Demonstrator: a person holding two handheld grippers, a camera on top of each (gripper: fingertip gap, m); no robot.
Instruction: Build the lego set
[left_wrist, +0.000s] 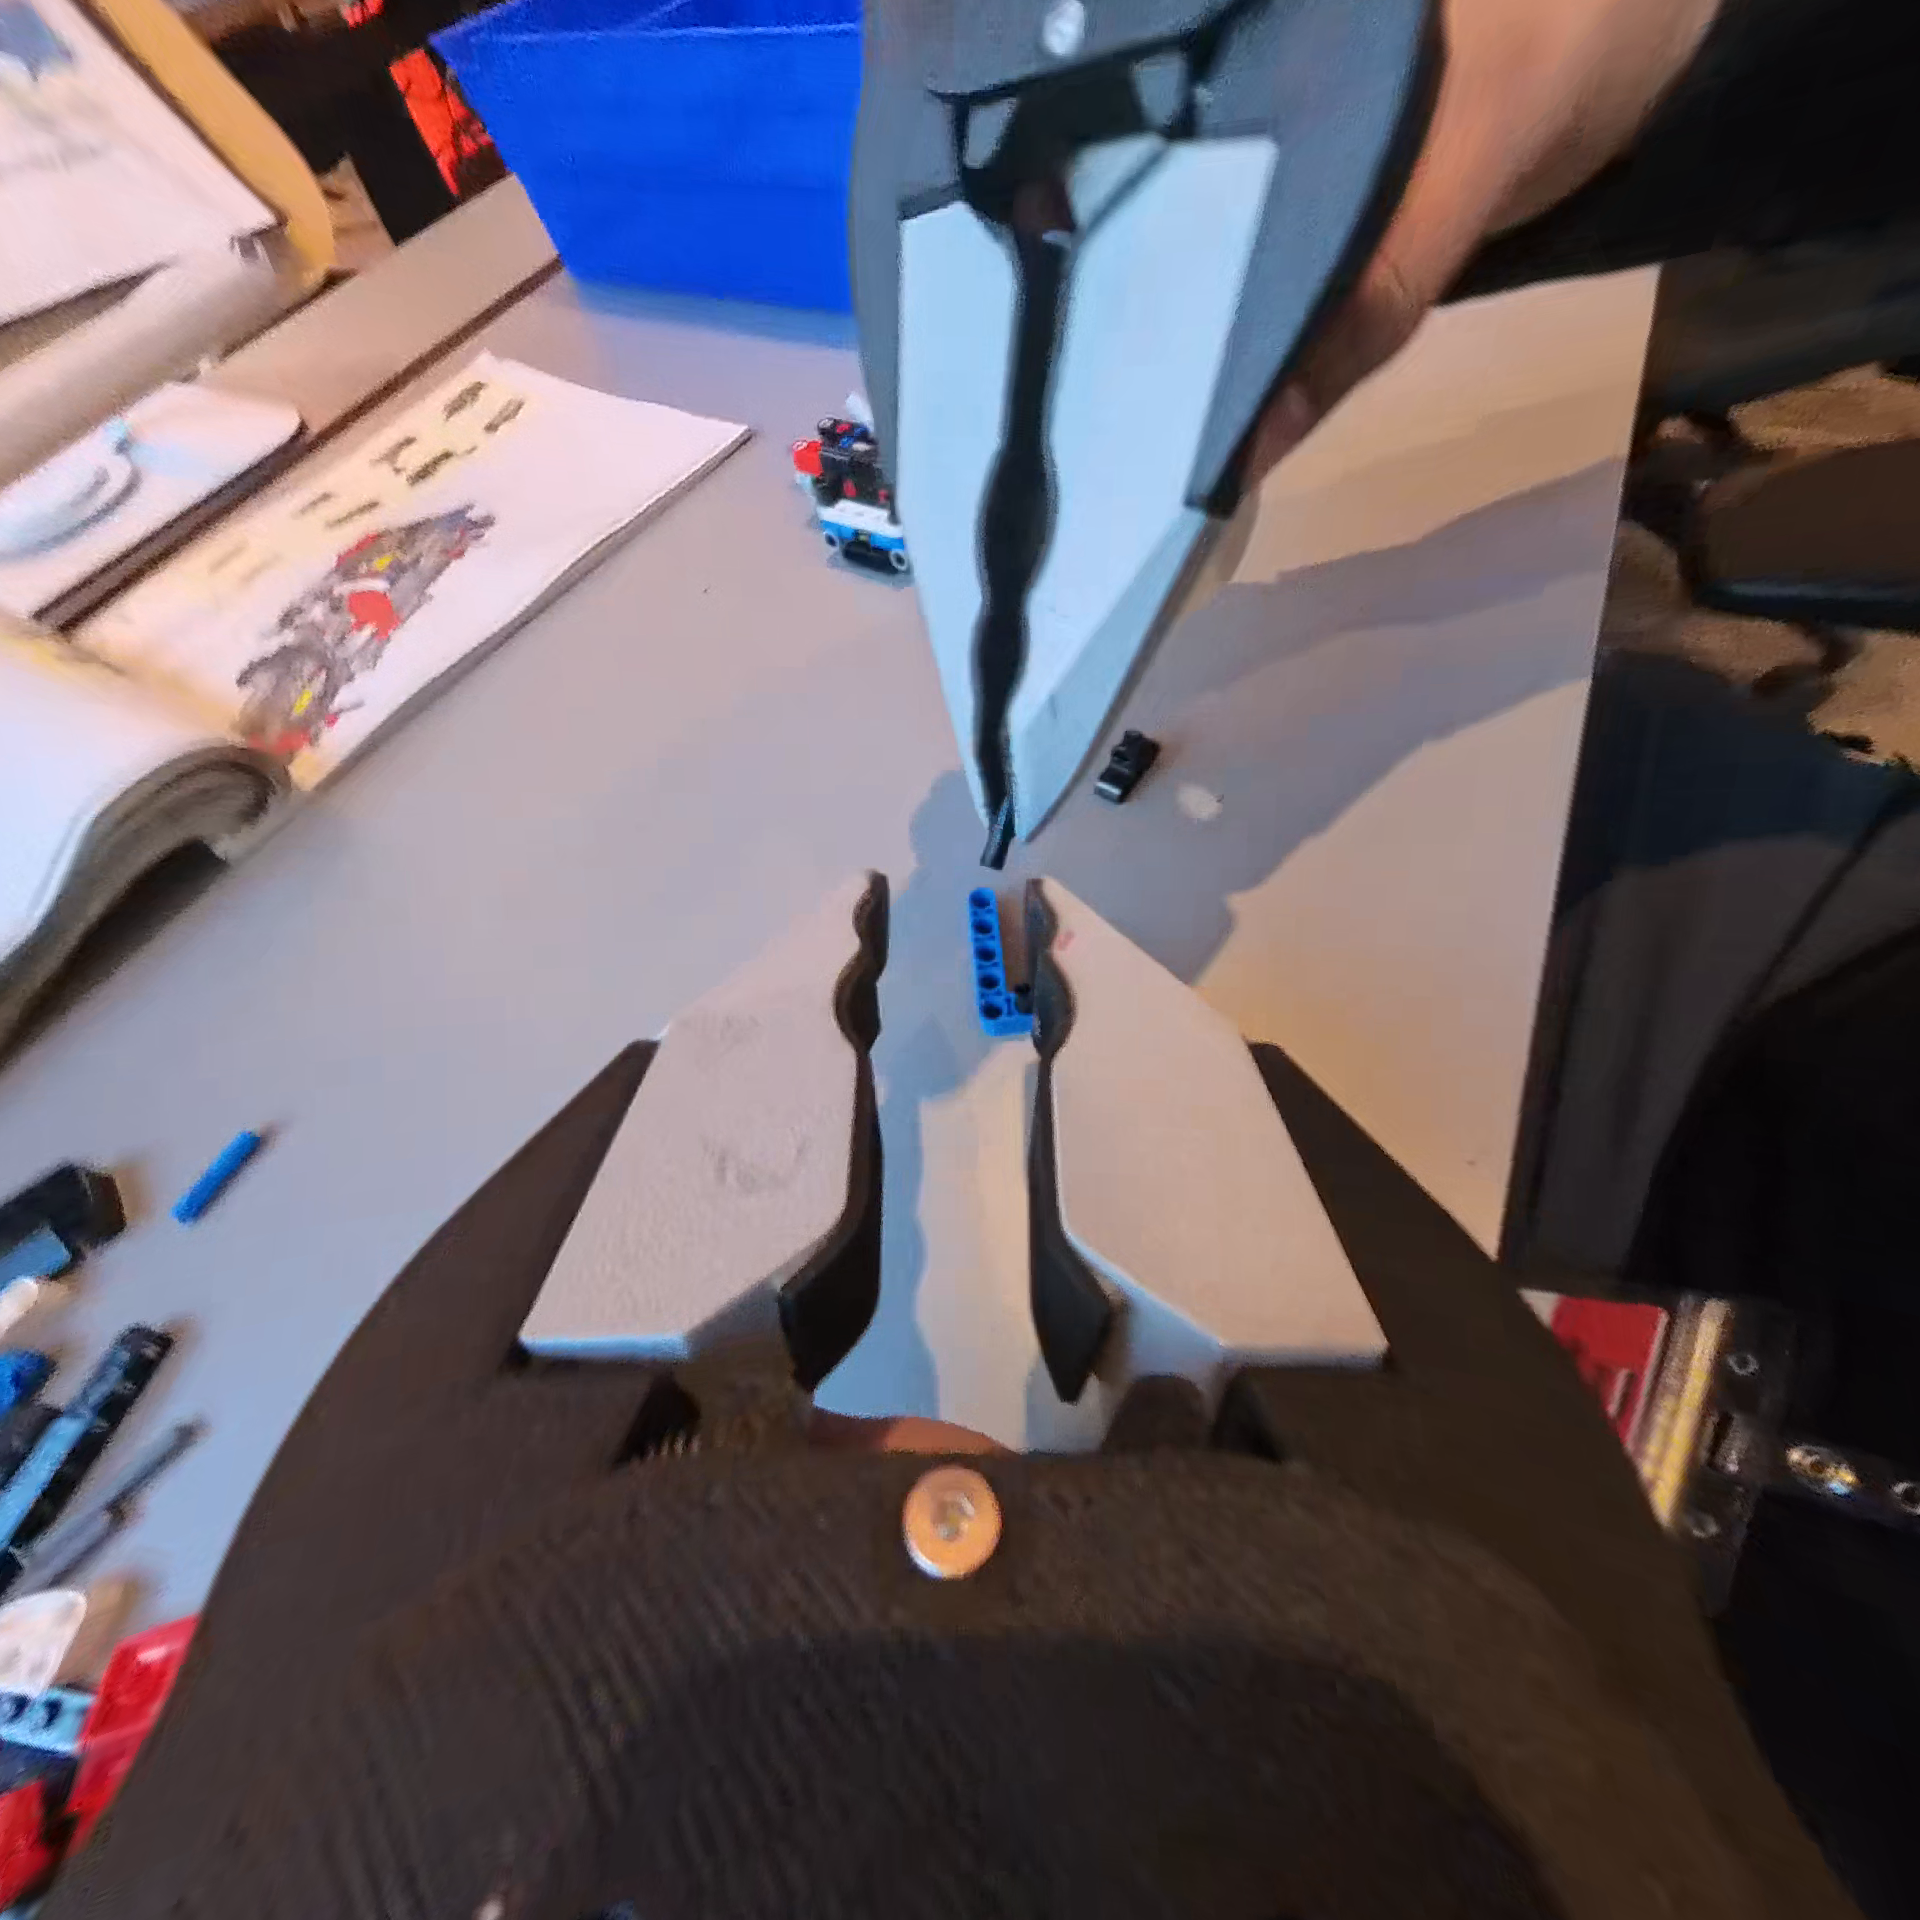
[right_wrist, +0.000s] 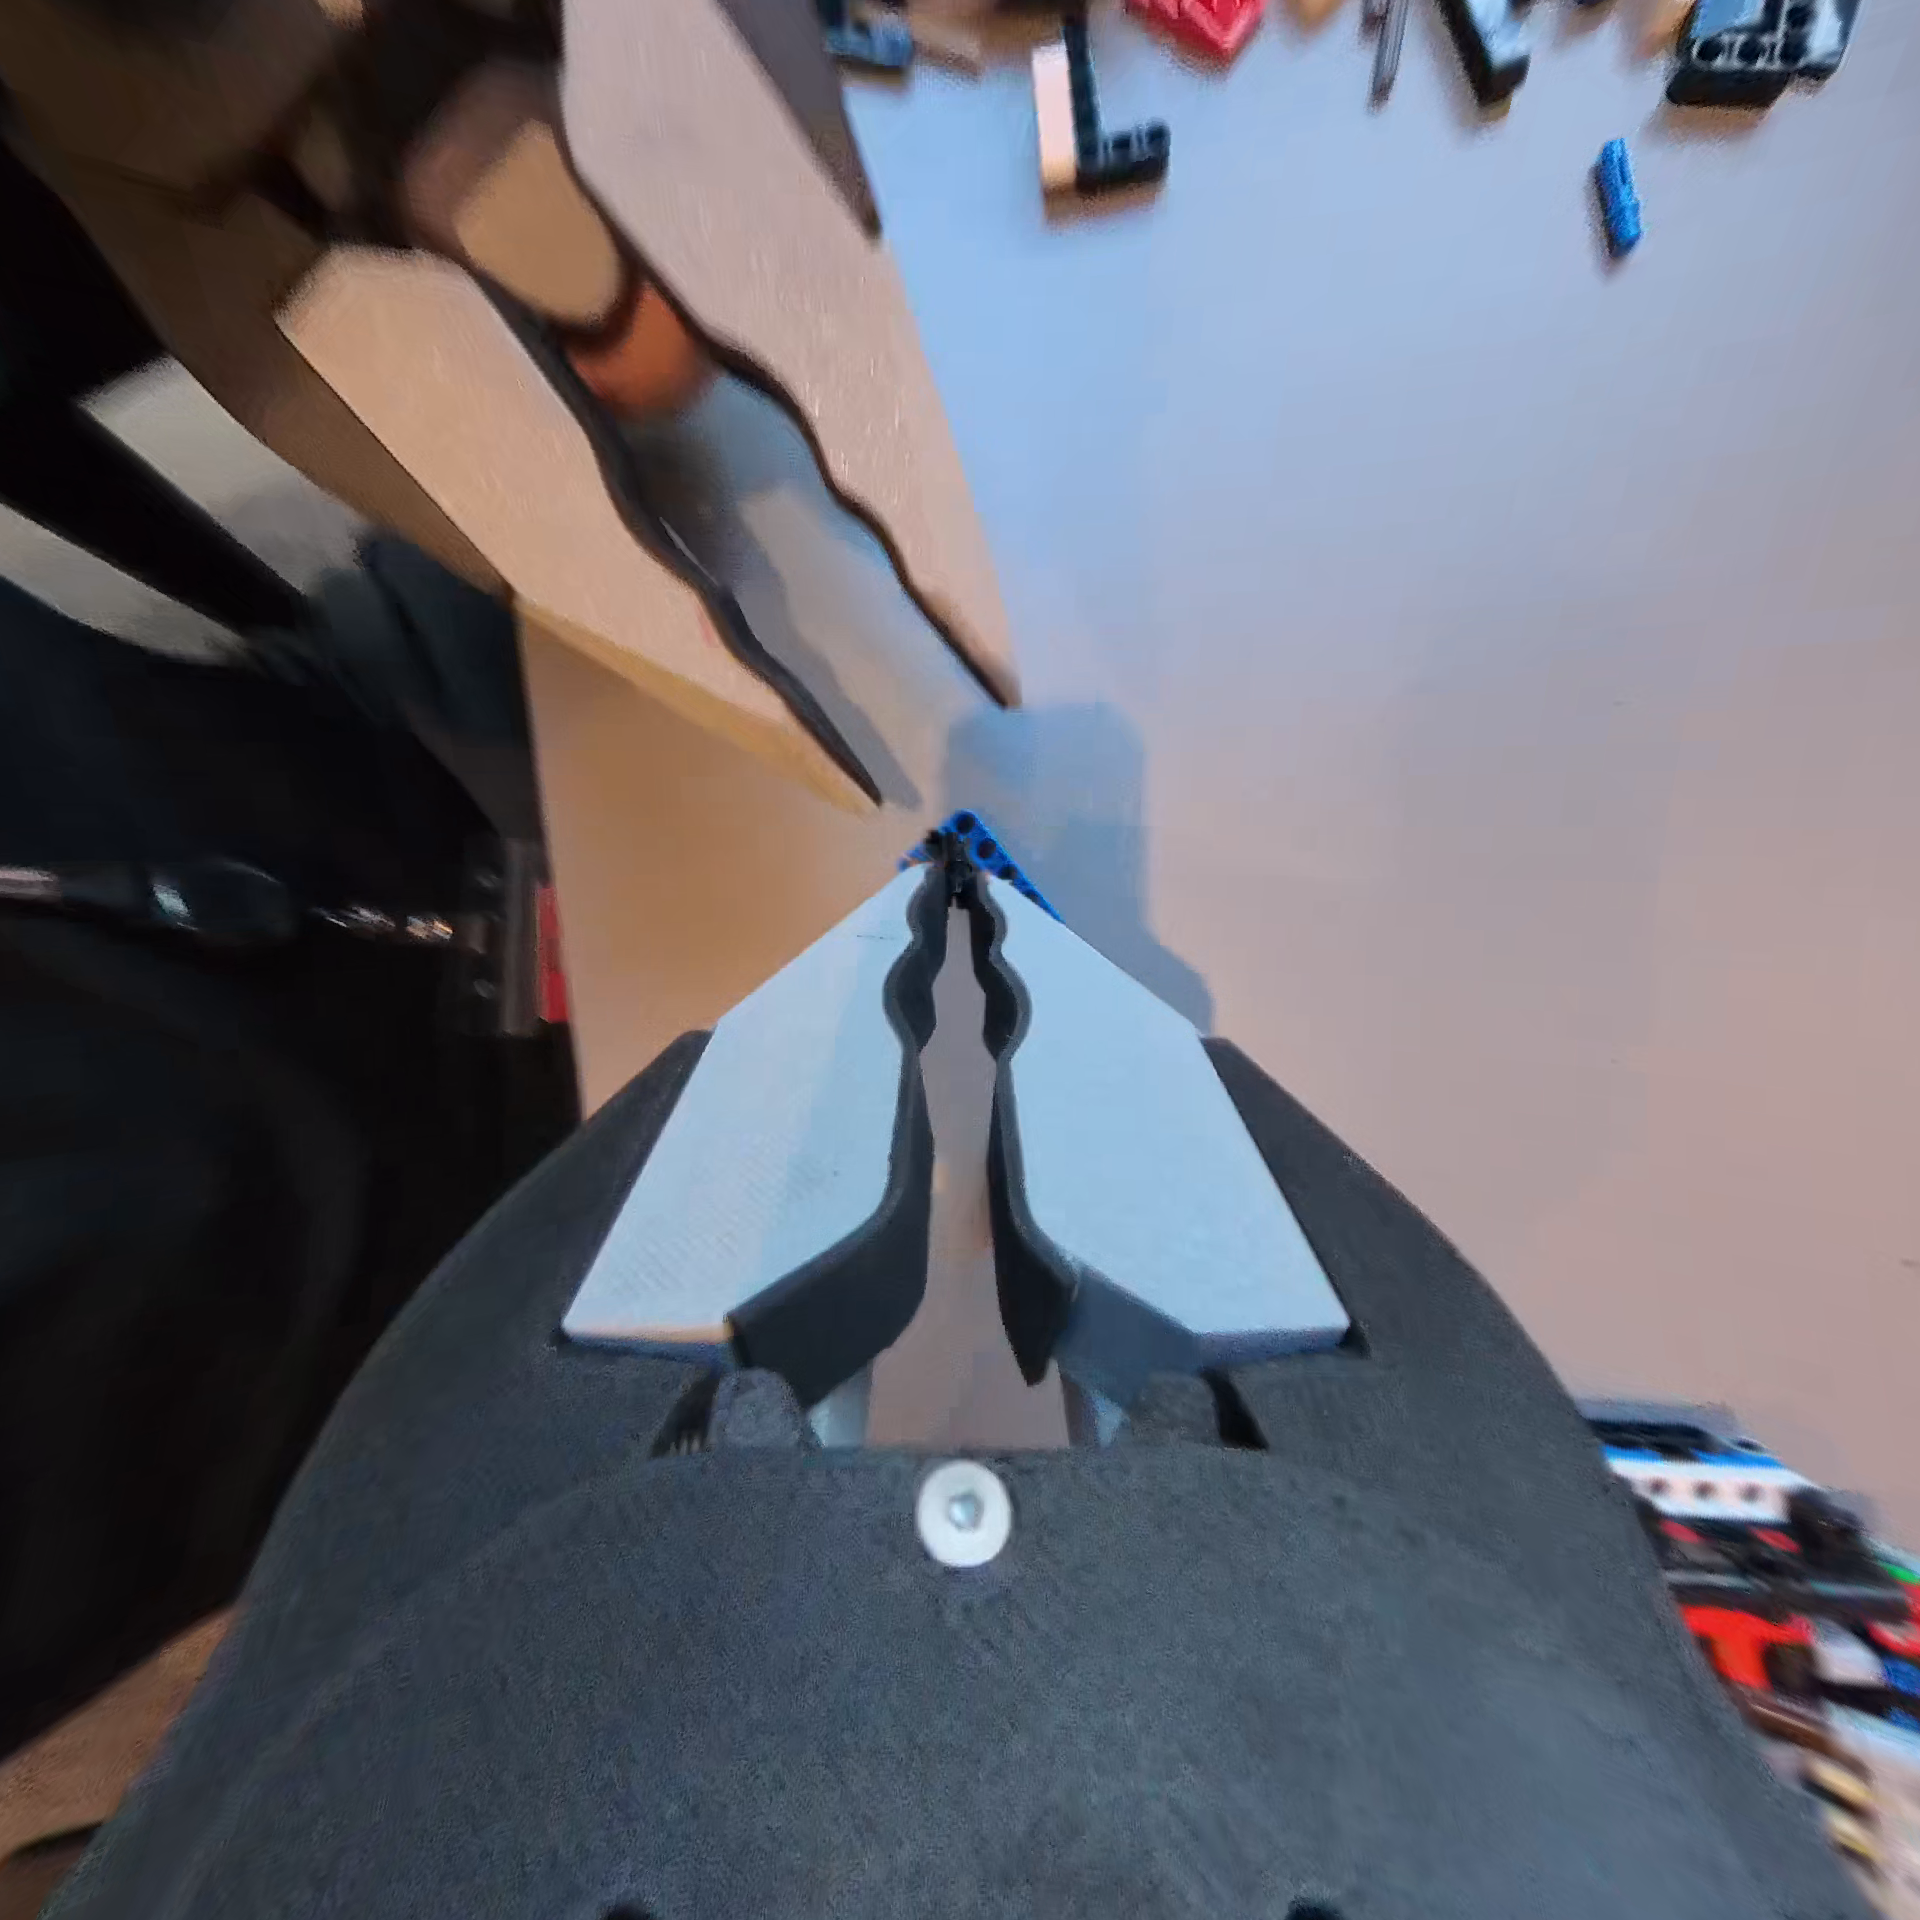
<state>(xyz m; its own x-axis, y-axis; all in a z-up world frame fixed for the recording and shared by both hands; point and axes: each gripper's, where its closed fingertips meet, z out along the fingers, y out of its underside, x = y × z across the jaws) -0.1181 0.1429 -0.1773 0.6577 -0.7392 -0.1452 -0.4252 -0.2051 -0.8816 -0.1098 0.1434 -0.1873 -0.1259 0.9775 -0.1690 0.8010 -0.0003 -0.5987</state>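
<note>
Grey table (left_wrist: 623, 831), blue beam (left_wrist: 992, 961), open booklet (left_wrist: 416, 551), blue bin (left_wrist: 675, 145)

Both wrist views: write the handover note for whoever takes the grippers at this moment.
Left gripper: open, fingers either side of the blue holed lego beam lying on the grey table.
Right gripper: shut on a small black pin, tip poised just above the beam.
Done: small partly built model stands farther back.
Left: seat the pin, continue the build from loose parts.

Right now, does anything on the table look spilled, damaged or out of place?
Nothing stands out. The blue beam lies flat on the table between the left gripper's open fingers; loose parts sit along the edge.
</note>
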